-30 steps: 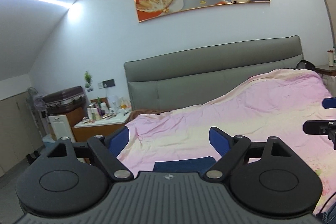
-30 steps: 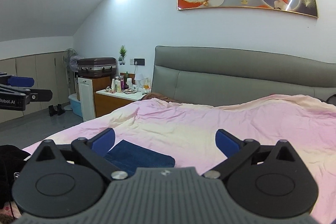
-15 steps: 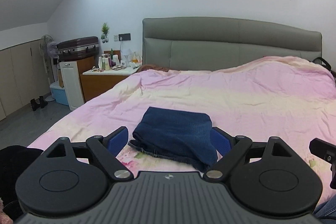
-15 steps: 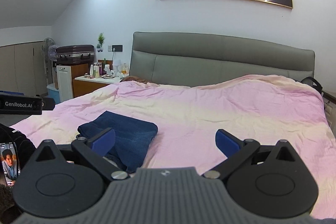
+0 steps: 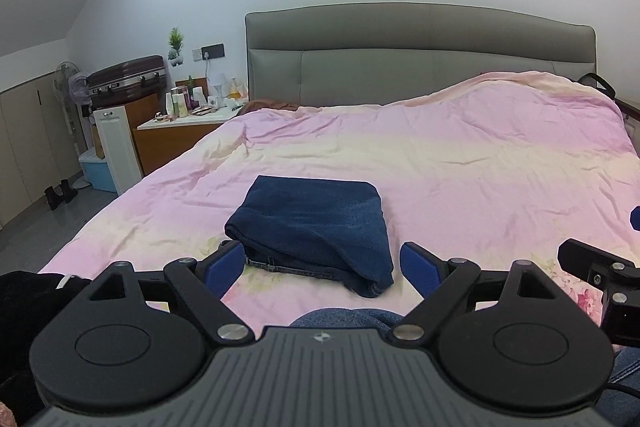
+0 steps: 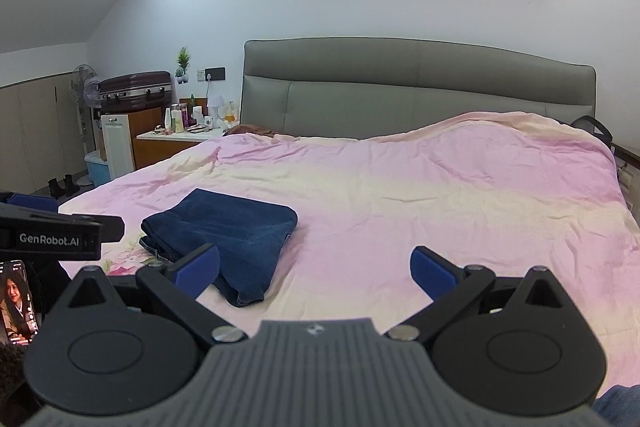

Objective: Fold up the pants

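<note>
- Pants lie folded in a compact stack just ahead of the left gripper, whose fingers are spread wide, holding nothing.
- Right gripper, equally wide and empty, has them off its left finger.
- Bed extends beyond; folding looks finished.

Bedspread lies open and flat right of and beyond the folded pants; those sit as the one low obstacle near the front edge. Left tool spread, empty, just short of them. Right tool spread, over bare cover. Headboard bounds the far side.
</note>
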{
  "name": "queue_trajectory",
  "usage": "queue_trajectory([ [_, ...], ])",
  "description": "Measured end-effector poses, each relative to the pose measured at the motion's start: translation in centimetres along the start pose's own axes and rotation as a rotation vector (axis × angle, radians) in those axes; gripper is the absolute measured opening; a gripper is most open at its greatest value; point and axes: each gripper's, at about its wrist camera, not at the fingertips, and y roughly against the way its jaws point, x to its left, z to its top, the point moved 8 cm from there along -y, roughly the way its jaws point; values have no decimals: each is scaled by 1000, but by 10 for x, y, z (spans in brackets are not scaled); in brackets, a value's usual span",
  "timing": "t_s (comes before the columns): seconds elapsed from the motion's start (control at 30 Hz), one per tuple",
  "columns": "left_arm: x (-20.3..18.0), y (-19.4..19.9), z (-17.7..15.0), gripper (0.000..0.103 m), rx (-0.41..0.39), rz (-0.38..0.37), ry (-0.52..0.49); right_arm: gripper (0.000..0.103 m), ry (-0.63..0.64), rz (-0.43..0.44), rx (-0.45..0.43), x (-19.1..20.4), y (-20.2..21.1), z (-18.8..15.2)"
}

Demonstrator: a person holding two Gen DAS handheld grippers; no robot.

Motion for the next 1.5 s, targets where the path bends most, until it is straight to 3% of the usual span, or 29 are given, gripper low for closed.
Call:
queue_trajectory([
  [1.5,3,12,7,102,-16,17,-9,98,3,20,-23,6,7,0],
])
